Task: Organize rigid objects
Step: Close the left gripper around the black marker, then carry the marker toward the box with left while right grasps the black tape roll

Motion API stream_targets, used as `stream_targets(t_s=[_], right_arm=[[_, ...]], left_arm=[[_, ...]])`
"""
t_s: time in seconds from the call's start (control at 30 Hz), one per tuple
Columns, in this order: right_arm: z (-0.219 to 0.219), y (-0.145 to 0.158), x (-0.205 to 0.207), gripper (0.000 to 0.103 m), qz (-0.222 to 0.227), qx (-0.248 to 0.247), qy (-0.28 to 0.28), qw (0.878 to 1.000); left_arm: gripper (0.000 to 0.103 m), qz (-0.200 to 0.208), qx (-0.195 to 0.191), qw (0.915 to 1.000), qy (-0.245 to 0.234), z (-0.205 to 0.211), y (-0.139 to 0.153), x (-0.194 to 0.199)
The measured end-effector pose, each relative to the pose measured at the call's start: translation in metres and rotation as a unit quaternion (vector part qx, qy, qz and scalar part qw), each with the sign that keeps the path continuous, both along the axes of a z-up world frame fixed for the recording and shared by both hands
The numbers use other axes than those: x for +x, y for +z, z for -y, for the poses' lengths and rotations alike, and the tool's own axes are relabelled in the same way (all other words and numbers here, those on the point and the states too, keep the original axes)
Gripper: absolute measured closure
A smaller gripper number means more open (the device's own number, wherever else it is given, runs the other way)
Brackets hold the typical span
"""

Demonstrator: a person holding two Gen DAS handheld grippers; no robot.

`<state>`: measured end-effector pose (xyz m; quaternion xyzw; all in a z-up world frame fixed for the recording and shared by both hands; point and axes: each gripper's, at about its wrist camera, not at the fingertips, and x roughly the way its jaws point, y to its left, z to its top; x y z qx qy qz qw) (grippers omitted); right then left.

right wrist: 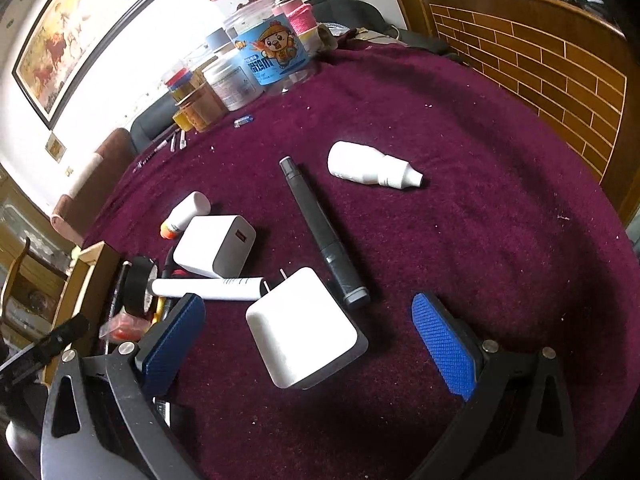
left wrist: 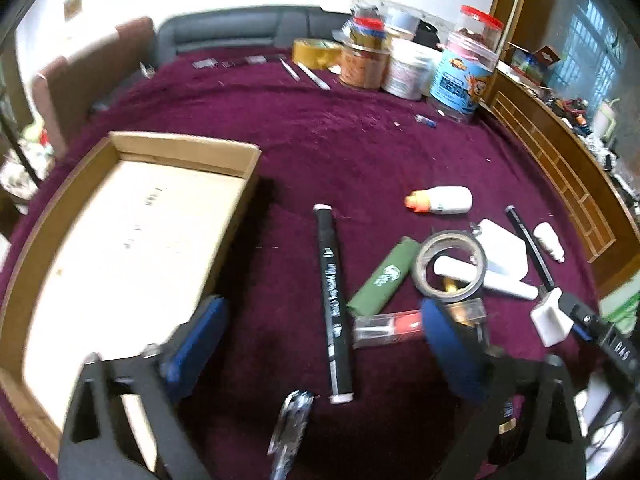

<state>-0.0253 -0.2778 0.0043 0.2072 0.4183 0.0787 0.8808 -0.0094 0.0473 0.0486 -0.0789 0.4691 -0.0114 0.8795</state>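
Across the whole foreground a maroon cloth [left wrist: 360, 152] is spread over the table, flecked with pale crumbs. Nearest the left gripper [left wrist: 320, 328], whose blue-padded jaws are held apart and pressed on nothing, a black marker [left wrist: 334, 304] is seen lying lengthwise between them, with a clear plastic case [left wrist: 384, 330] and a green lighter [left wrist: 384, 278] just beside it. An open cardboard box [left wrist: 132, 236] is set to the left of that gripper. Further right a roll of tape [left wrist: 450, 266] is seen among white pieces, and beyond it a white bottle with an orange cap [left wrist: 440, 200] lies on its side. Between the widely parted jaws of the right gripper [right wrist: 308, 344] a white charger [right wrist: 304, 328] rests on the cloth, untouched by either pad. Beyond it lie a dark pen [right wrist: 320, 232], a second white charger [right wrist: 216, 246] and a white dropper bottle [right wrist: 372, 166]. At the far edge jars [right wrist: 264, 52] are clustered, backed by a white wall with a framed painting [right wrist: 76, 28] and wooden panelling [right wrist: 532, 64].
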Motion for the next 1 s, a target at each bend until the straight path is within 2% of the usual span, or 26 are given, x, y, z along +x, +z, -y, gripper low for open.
stream_targets(t_s=[0.03,0.1,0.13,0.2,0.23,0.37,0.4,0.47,0.5,0.53,0.57,0.6,0.67,0.7,0.83,0.93,1.0], right_arm=[[0.001,0.000,0.000,0.000,0.000,0.003,-0.001,1.000],[0.001,0.000,0.000,0.000,0.000,0.002,-0.002,1.000],[-0.001,0.000,0.000,0.000,0.000,-0.002,-0.002,1.000],[-0.004,0.001,0.001,0.000,-0.002,-0.011,-0.003,1.000],[-0.005,0.001,0.001,0.000,-0.003,-0.016,-0.004,1.000],[-0.011,0.001,0.003,0.000,-0.009,-0.041,-0.004,0.999],[-0.012,0.000,0.003,0.000,-0.012,-0.049,-0.004,0.999],[-0.017,0.000,0.005,0.000,-0.018,-0.069,-0.004,0.997],[-0.019,0.000,0.005,0.000,-0.020,-0.076,-0.004,0.997],[-0.022,-0.001,0.006,0.000,-0.023,-0.088,-0.005,0.996],[-0.024,-0.001,0.006,0.000,-0.025,-0.096,-0.006,0.995],[-0.024,0.000,0.005,0.000,-0.026,-0.102,-0.011,0.994],[-0.021,0.011,-0.005,0.005,-0.011,-0.117,-0.033,0.992],[-0.021,0.020,-0.012,0.006,-0.002,-0.125,-0.040,0.991],[-0.033,0.073,-0.050,0.006,0.071,-0.153,-0.052,0.984],[-0.055,0.095,-0.055,0.006,0.088,-0.139,-0.012,0.986],[-0.073,0.098,-0.052,0.006,0.080,-0.130,0.019,0.988]], left_arm=[[0.054,-0.012,-0.014,0.9998,-0.013,0.001,-0.003,0.008],[0.076,-0.036,-0.019,0.9986,-0.033,0.007,-0.013,0.023],[0.079,-0.046,-0.016,0.9983,-0.033,0.009,-0.020,0.032],[0.079,-0.041,-0.016,0.9986,-0.030,0.006,-0.026,0.036],[0.085,-0.049,-0.003,0.9985,-0.023,0.004,-0.026,0.033],[0.086,-0.058,-0.024,0.9974,-0.034,-0.007,-0.025,0.023],[0.084,-0.056,-0.015,0.9975,-0.041,-0.004,-0.025,0.022],[0.076,-0.046,0.031,0.9964,-0.064,0.015,-0.026,0.022],[0.067,-0.038,0.055,0.9946,-0.079,0.025,-0.027,0.020],[0.068,-0.028,0.077,0.9924,-0.091,0.032,-0.028,0.019],[0.074,-0.021,0.080,0.9918,-0.098,0.034,-0.027,0.020],[0.092,-0.021,0.060,0.9923,-0.106,0.033,-0.027,0.019],[0.092,-0.024,0.002,0.9937,-0.109,0.023,-0.020,0.010],[0.092,-0.007,-0.024,0.9926,-0.119,0.018,-0.010,-0.002],[0.092,0.047,-0.089,0.9860,-0.133,-0.002,0.029,-0.040],[0.092,0.088,-0.153,0.9761,-0.127,-0.033,0.061,-0.070],[0.092,0.106,-0.177,0.9709,-0.121,-0.052,0.075,-0.089]])
